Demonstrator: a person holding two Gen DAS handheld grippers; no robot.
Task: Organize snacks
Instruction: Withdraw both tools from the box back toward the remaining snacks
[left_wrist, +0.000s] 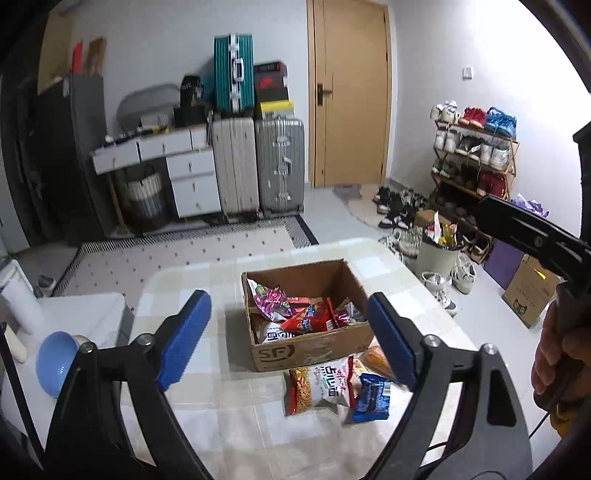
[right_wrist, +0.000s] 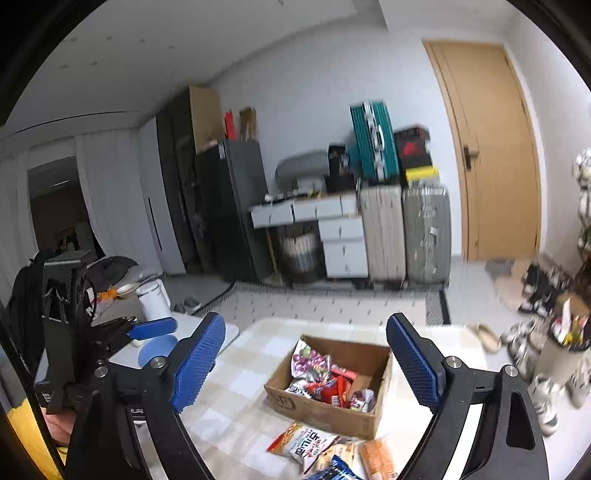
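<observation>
A: In the left wrist view, what are the tongs doing?

B: The left gripper (left_wrist: 290, 332) is hanging with its blue pads spread wide and nothing is sitting between them. It is hovering above the table (left_wrist: 207, 413), which is wearing a pale checked cloth.

A: And the snacks?

B: A cardboard box (left_wrist: 314, 349) is standing open on the table, just beyond the pads. Several packets are lying inside it, a red packet (left_wrist: 314, 319) on top and a purple packet (left_wrist: 275, 299) leaning toward the far left corner. In front of the box, on the cloth, a noodle snack bag (left_wrist: 319, 386) is lying beside a blue packet (left_wrist: 371, 400), and an orange packet (left_wrist: 378, 360) is showing partly behind the right pad.

A: Is the other tool showing here?

B: At the right edge a hand is holding the black body of the right gripper, but its fingertips are not showing in this view.

A: Now the right wrist view?

B: The right gripper (right_wrist: 306, 365) is likewise gaping wide and holding nothing. The cardboard box (right_wrist: 325, 413) is sitting between and below its pads. The noodle snack bag (right_wrist: 306, 445) and orange packet (right_wrist: 376, 459) are lying near the bottom edge. The left gripper (right_wrist: 151, 328) is appearing at the far left, one blue finger showing.
</observation>
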